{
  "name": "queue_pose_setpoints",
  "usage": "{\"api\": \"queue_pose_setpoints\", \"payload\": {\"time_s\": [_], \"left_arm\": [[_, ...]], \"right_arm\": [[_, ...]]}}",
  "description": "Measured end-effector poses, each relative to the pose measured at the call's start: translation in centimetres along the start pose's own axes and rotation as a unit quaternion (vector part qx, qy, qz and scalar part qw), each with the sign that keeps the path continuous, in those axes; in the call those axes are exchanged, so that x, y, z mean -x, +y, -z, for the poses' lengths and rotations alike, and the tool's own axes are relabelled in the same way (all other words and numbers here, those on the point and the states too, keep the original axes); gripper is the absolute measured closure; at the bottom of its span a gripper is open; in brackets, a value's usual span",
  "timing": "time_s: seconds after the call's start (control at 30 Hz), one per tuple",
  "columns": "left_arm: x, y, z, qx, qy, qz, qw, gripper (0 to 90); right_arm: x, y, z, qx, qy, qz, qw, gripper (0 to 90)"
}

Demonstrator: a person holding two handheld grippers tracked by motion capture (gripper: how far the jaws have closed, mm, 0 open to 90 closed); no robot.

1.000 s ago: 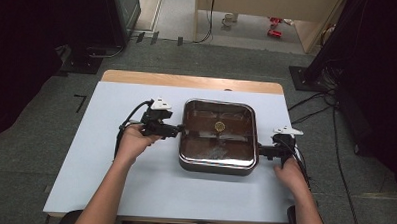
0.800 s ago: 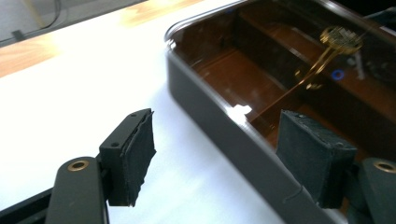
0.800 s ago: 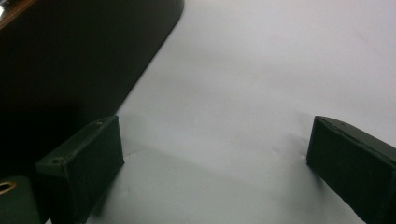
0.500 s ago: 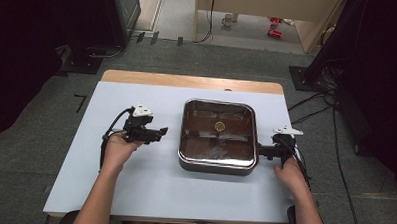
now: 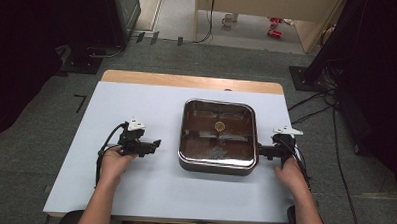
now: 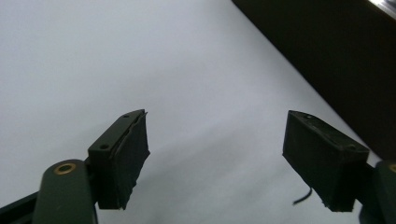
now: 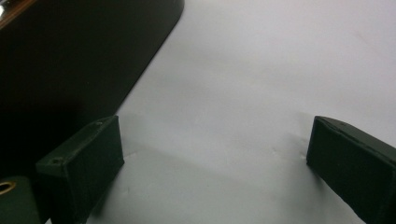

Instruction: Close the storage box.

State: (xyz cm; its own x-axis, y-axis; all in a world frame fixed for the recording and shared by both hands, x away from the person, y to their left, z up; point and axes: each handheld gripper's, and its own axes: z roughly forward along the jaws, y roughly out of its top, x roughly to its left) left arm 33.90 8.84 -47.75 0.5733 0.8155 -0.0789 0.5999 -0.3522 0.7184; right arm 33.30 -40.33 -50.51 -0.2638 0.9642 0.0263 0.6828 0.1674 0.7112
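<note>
Pan (image 5: 218, 135) sits right of centre on the tabletop (image 5: 133, 190), left gripper (image 5: 153, 144) wide open and empty, well apart from its left side, right gripper (image 5: 261, 152) open, empty, just beside its right side; likely a two-sided lift, needing the left closer.

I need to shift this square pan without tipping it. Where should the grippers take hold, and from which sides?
Judging by its wide, shallow shape, grip the pan at its left and right rims, one gripper per side, coming in level. The right gripper is beside the right rim, open; the left gripper stands off, open.
</note>
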Motion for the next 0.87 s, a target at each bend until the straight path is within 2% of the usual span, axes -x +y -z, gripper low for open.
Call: {"api": "queue_pose_setpoints", "payload": {"time_s": [0.17, 0.3, 0.4, 0.43, 0.47, 0.6, 0.87], "left_arm": [[0.6, -0.6, -0.2, -0.005, 0.006, -0.006, 0.9999, 23.1], [1.3, -1.1, -0.7, -0.020, -0.004, -0.009, 0.9997, 23.2], [2.1, -1.3, -1.0, -0.018, 0.008, -0.030, 0.9994, 22.0], [2.1, -1.3, -1.0, -0.018, 0.008, -0.030, 0.9994, 22.1], [2.5, -1.4, -1.1, -0.016, 0.012, -0.042, 0.9989, 21.6], [2.4, -1.9, -1.1, 0.002, 0.011, -0.041, 0.9991, 20.9], [2.5, -2.1, -1.2, 0.011, 0.012, -0.042, 0.9990, 20.0]], "right_arm": [[0.0, 0.0, 0.0, 0.000, 0.000, 0.000, 1.0000, 3.0], [0.0, 0.0, 0.0, 0.000, 0.000, 0.000, 1.0000, 3.0], [0.0, 0.0, 0.0, 0.000, 0.000, 0.000, 1.0000, 3.0], [0.0, 0.0, 0.0, 0.000, 0.000, 0.001, 1.0000, 3.0], [0.0, 0.0, 0.0, 0.000, 0.000, 0.000, 1.0000, 3.0], [0.0, 0.0, 0.0, 0.000, 0.000, 0.000, 1.0000, 3.1], [0.0, 0.0, 0.0, 0.000, 0.000, 0.001, 1.0000, 3.1]]}}
